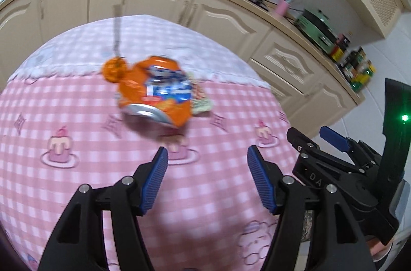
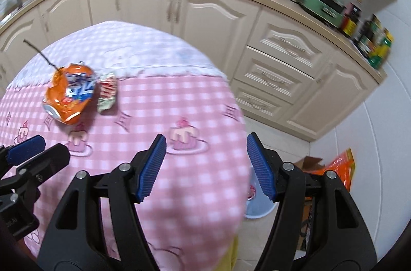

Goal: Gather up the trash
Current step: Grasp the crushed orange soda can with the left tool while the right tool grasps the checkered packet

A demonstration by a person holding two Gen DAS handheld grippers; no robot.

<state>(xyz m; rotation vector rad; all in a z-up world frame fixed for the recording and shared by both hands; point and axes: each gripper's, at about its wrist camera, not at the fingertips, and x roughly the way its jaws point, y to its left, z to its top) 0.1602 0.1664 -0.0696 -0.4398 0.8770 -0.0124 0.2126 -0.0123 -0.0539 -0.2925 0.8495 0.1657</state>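
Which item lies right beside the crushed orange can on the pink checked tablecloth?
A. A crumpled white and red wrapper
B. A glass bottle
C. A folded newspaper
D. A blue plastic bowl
A. In the right wrist view a crumpled white and red wrapper lies just to the right of the crushed orange can on the tablecloth; no bottle, bowl or newspaper is on the table.
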